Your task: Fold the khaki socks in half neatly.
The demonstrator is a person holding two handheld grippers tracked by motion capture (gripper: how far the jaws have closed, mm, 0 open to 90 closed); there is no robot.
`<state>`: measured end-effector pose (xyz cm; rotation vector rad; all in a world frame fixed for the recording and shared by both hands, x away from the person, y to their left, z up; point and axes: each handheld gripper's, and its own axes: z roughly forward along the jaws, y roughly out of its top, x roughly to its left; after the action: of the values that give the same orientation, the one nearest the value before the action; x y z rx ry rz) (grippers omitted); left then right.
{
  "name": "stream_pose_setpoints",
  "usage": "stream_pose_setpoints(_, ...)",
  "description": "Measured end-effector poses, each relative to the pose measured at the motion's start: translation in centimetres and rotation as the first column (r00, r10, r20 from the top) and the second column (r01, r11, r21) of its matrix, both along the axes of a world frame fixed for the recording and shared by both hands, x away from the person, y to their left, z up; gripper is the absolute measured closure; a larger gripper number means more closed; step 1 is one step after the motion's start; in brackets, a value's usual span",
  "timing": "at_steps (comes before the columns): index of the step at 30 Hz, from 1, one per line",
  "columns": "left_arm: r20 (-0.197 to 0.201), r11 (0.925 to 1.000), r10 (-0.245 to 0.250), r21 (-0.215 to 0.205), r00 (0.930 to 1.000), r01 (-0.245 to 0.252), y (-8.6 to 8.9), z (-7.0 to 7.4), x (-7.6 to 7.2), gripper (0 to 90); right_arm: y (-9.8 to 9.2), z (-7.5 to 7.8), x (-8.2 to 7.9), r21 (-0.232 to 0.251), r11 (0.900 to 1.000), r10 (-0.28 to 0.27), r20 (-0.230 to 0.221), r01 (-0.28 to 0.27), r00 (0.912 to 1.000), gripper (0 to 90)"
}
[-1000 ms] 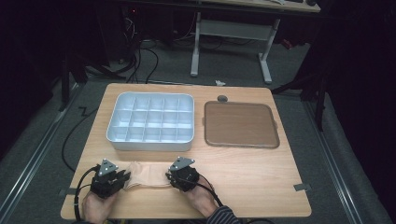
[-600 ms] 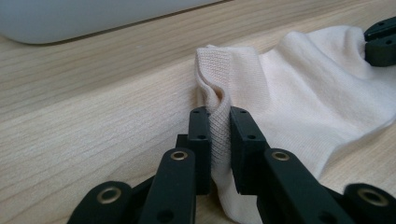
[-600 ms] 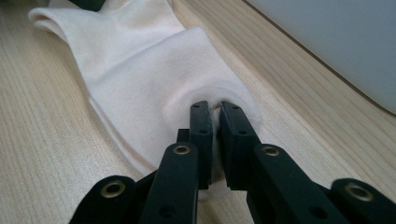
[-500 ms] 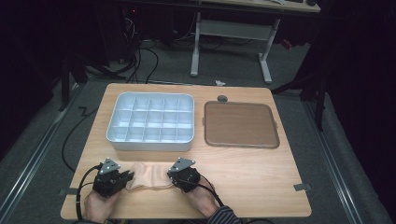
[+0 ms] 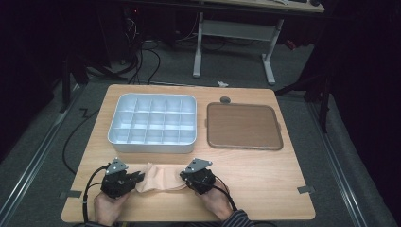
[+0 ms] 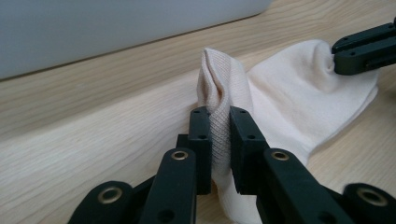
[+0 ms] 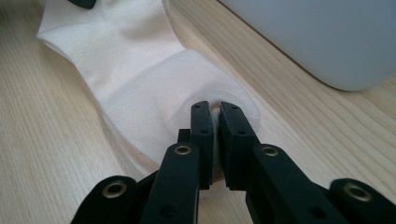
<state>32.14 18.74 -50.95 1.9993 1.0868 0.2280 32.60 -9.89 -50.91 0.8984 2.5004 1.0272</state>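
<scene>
At the near left of the worktop [image 5: 265,189] the left tool [image 5: 135,178] is clamped on a raised fold at one end of a pale sock [image 5: 161,177], the ribbed fabric seen pinched tight between its jaws in the left gripper view [image 6: 219,135]. Compared with a second ago, both tools have been drawn slightly closer together and the sock has been gathered into a shorter, fuller shape between them; this is judged to mean that the sock is being folded or bunched, probably for one cell of the organiser. Farther right, the right tool [image 5: 187,175] is closed on the sock's other end, with a thin layer of fabric caught between nearly touching jaws in the right gripper view [image 7: 215,122]. Beyond the sock, one white compartment tray [image 5: 151,142] is seen with fifteen cells, all unfilled, and to its right one brown flat tray [image 5: 243,125]. One sock, two tools and two trays are counted.
</scene>
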Motion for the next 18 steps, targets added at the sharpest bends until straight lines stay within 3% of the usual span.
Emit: stream_pose_setpoints(18, 0.014, 0.9975, -0.053, -0.045, 0.9985, 0.054, -4.1, 0.3, 0.9, 80.6, -4.4, 0.8, -0.8, -0.009, 0.998, -0.062, 0.023, 0.062, 0.9978, 84.8)
